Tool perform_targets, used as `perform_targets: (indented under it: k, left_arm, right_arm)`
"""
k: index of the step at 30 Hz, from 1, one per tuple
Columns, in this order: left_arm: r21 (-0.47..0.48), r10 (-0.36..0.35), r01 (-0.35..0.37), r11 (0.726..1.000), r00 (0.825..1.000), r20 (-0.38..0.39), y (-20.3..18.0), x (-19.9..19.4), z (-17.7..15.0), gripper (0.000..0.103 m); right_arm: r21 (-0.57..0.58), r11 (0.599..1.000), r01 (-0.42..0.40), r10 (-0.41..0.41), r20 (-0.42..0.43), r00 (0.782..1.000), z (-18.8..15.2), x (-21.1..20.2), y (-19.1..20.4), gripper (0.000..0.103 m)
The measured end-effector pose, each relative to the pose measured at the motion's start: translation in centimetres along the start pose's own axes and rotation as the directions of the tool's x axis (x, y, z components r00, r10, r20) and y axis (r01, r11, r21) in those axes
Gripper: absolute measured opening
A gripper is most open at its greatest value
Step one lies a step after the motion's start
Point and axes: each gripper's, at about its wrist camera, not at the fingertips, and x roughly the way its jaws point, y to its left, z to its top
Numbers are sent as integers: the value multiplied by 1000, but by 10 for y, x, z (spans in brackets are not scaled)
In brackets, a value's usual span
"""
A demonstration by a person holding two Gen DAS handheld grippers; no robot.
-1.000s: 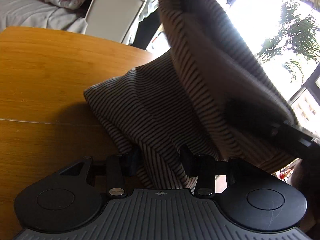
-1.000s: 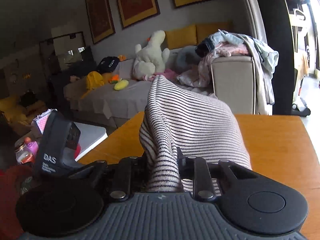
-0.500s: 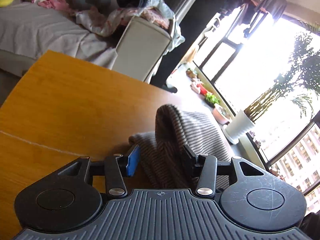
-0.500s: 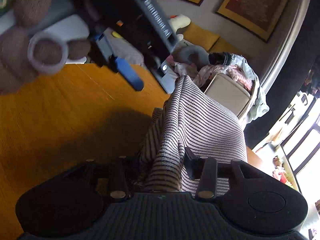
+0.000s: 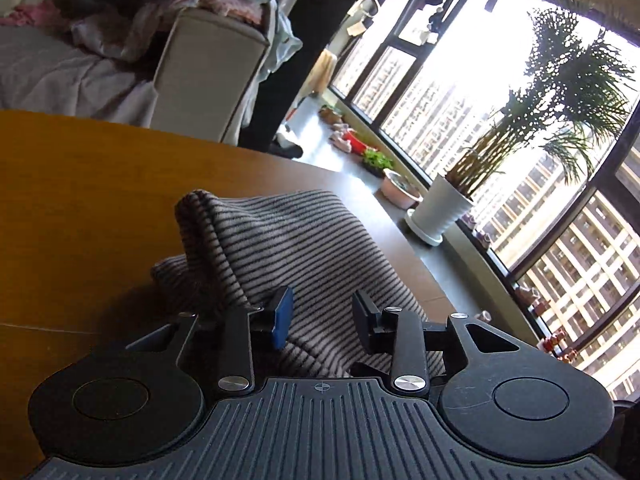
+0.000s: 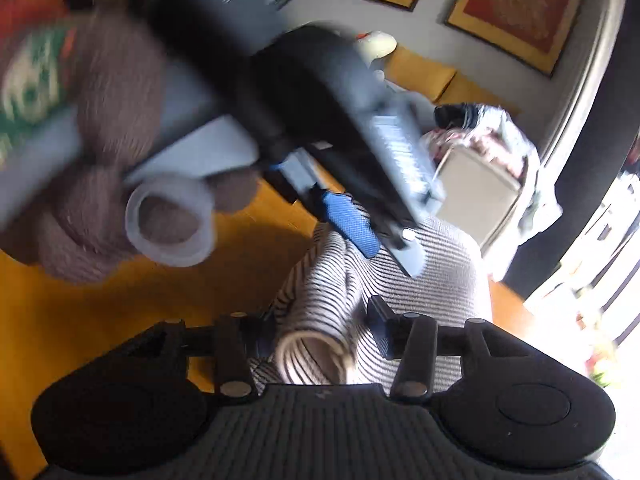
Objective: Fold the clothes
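1. Wooden table (image 5: 92, 184) filled the near ground in both wrist views, its orange-brown top bare on the left of each.
2. Behind the table on the left, a couch (image 5: 72, 76) under a grey cover carried loose garments, and a beige armrest (image 5: 208, 76) had a heap of clothes (image 5: 224, 4) on top.
3. Further right in the left wrist view, dark-framed windows (image 5: 460, 92) looked onto tower blocks; a palm in a white pot (image 5: 440, 208) stood on the sill beside smaller planters.
4. In the right wrist view, a blurred hand (image 6: 92, 200) in the upper left gripped the left gripper (image 6: 384, 236), which reached across the frame and hid much of the room. Framed red pictures (image 6: 516, 12) hung on the wall behind.
5. A striped garment (image 5: 288, 248), grey with thin dark lines, lay bunched on the table near its right edge, one fold raised in a ridge on its left side.
6. Left gripper (image 5: 322, 320): its jaws were closing but stood apart, blue pad (image 5: 282, 318) visible, cloth lying beneath and between them without being pinched.
7. Right gripper (image 6: 320, 332): its jaws were opening, a rolled fold of the garment between them; the pads did not appear to press on it.
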Motion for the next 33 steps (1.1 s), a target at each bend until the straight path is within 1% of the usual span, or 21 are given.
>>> perform_targets:
  k: [2,3,5,7,9,12,13,15,17,18,19,22,23,24,25,27,28,30,33]
  left_arm:
    - [-1,-10,10,1000,1000,3,4,-2,-2,35]
    - [3,-12,12,1000,1000,6,5,-2,-3,35]
    - [4,-17,17,1000,1000,12,7,-1,-5,35]
    - [-4,-21,21,1000,1000,19,8,-2,-7,35]
    - [-7,-22,22,1000,999,23,9,-3,-5,35]
    - [-4,-21,21,1000,1000,22,10,-5,-4,35]
    - [-4,-21,21,1000,1000,21,10,-5,-4,35]
    - [-3,-25,25,1000,999,21,12,-7,-5,34]
    - [-7,-34,34,999,999,21,15,-8,-6,34]
    - [-12,-37,37,999,999,22,16,-9,-6,33]
    - [-17,-40,41,999,999,23,17,-9,-6,33]
    - [-19,-46,47,999,998,30,18,-9,-8,33]
    - [-17,-47,48,999,998,33,18,-9,-8,33]
    - [-16,-50,50,999,998,35,19,-9,-9,33]
    - [-16,-53,54,998,998,38,19,-9,-10,33]
    - [-20,-62,63,998,997,41,21,-10,-11,33]
    - [-22,-66,67,998,997,43,23,-11,-12,33]
    - [-28,-76,77,997,996,44,26,-12,-13,33]
    - [-37,-86,88,995,995,44,30,-14,-14,33]
  right_arm:
    - [94,994,-54,51,34,998,-3,-16,-21,57]
    - [144,987,-73,65,54,996,-5,-25,-31,57]
    - [242,967,-85,64,94,994,-7,-39,-50,57]
    - [315,943,-102,63,132,989,-10,-47,-62,56]
    - [324,940,-103,63,131,989,-13,-43,-65,54]
    - [290,953,-90,69,84,994,-20,-30,-60,54]
    - [278,956,-91,74,70,995,-22,-26,-58,55]
    - [253,963,-93,85,41,996,-26,-19,-55,66]
    - [234,967,-101,99,20,995,-28,-13,-54,66]
    - [248,961,-120,116,29,993,-26,-17,-59,66]
    - [278,951,-132,125,40,991,-25,-22,-68,66]
    - [394,910,-130,106,81,991,-21,-34,-103,71]
    - [440,889,-125,92,96,991,-20,-36,-117,76]
    - [481,869,-115,73,104,992,-19,-35,-130,80]
    - [514,852,-100,51,109,993,-18,-33,-142,81]
    - [548,833,-76,17,111,994,-14,-18,-165,84]
    - [557,827,-78,20,109,994,-11,-6,-173,85]
    - [583,805,-111,62,103,993,-7,20,-187,89]
    - [645,745,-170,153,82,985,-8,66,-199,89]
